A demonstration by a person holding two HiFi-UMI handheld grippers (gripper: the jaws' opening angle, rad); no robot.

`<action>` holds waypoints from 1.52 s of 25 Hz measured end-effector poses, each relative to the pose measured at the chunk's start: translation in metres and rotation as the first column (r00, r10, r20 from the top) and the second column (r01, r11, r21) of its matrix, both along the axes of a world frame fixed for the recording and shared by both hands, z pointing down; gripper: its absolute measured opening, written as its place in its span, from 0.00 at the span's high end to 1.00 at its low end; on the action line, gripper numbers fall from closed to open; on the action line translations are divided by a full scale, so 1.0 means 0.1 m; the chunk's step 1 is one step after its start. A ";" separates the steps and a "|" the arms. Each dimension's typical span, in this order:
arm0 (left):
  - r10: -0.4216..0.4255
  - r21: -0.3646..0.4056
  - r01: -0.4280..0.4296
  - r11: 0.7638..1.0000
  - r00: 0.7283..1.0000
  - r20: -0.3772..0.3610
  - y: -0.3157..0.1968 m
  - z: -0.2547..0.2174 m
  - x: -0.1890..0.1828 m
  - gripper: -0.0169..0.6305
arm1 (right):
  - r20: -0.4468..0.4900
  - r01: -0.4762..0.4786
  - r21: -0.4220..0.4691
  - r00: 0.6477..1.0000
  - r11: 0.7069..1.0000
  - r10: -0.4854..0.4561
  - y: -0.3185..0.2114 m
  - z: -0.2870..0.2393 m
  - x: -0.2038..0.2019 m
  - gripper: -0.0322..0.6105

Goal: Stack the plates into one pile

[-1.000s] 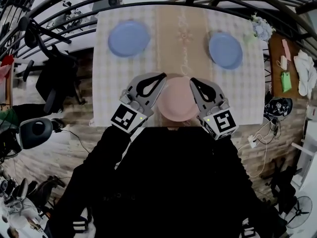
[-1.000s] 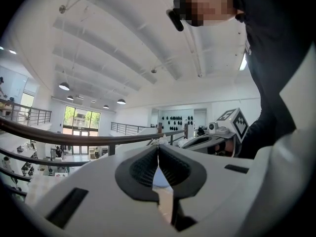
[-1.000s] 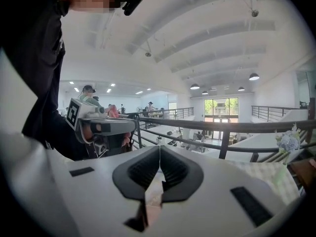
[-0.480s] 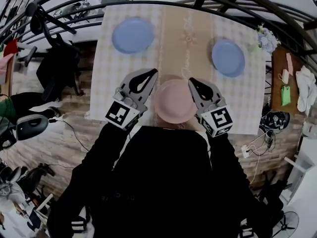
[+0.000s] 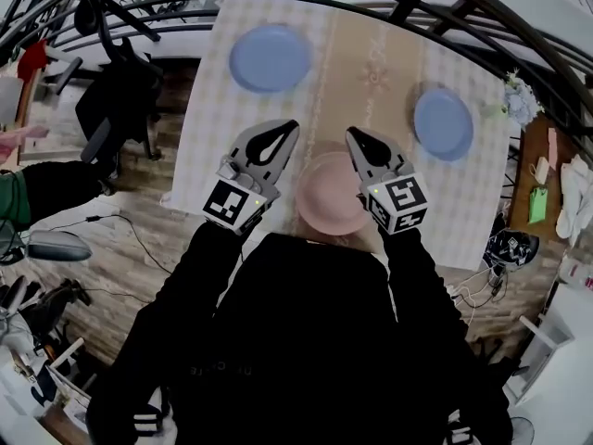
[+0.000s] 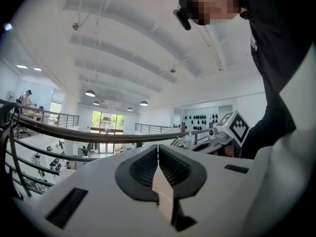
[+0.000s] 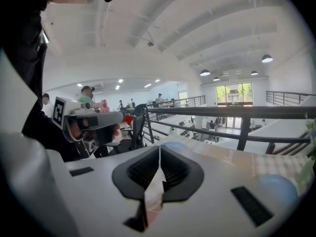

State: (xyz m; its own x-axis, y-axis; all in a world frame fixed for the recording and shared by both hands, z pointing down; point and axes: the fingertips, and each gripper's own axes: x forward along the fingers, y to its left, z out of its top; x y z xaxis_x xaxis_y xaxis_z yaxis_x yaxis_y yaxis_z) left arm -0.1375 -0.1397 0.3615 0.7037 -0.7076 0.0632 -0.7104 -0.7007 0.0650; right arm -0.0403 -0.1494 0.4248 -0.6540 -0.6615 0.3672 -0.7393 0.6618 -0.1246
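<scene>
Flanking the pink plate (image 5: 330,198) at the table's (image 5: 208,156) near edge, the left gripper (image 5: 291,125) and right gripper (image 5: 352,133) each have jaws pressed together, empty; beyond the pink plate, one blue plate (image 5: 270,57) lies far-left; a second blue plate (image 5: 443,123) far-right; a beige runner (image 5: 375,63) between them.

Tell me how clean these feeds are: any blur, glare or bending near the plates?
Head view: heavy fisheye, the railing and table edges bow, yet the pink plate is sharp and evenly lit. Left gripper view: the far windows glare. Right gripper view: dark corners; the blue plate at the rim looks soft, stretched.
</scene>
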 end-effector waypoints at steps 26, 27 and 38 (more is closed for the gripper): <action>-0.070 0.021 0.070 0.997 0.998 0.007 -0.77 0.80 -0.51 0.94 | 0.049 -0.256 -0.458 0.949 0.851 0.312 -1.44 1.77 -0.74 0.79; -0.072 0.018 0.071 0.997 0.997 0.005 -0.80 0.84 -0.52 0.94 | 0.048 -0.262 -0.474 0.946 0.841 0.322 -1.49 1.84 -0.76 0.78; -0.098 -0.022 0.098 0.995 0.995 -0.010 -1.09 1.16 -0.60 0.94 | -0.015 -0.343 -0.573 0.912 0.745 0.409 -1.89 2.48 -0.94 0.71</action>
State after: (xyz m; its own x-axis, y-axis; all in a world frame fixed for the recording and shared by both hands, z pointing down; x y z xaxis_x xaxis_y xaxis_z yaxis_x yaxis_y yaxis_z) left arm -0.1977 -0.2483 0.4773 0.6316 -0.7720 0.0716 -0.7750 -0.6259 0.0877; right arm -0.1342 -0.3380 0.6725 -0.4516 -0.5660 0.6896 -0.8738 0.1247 -0.4699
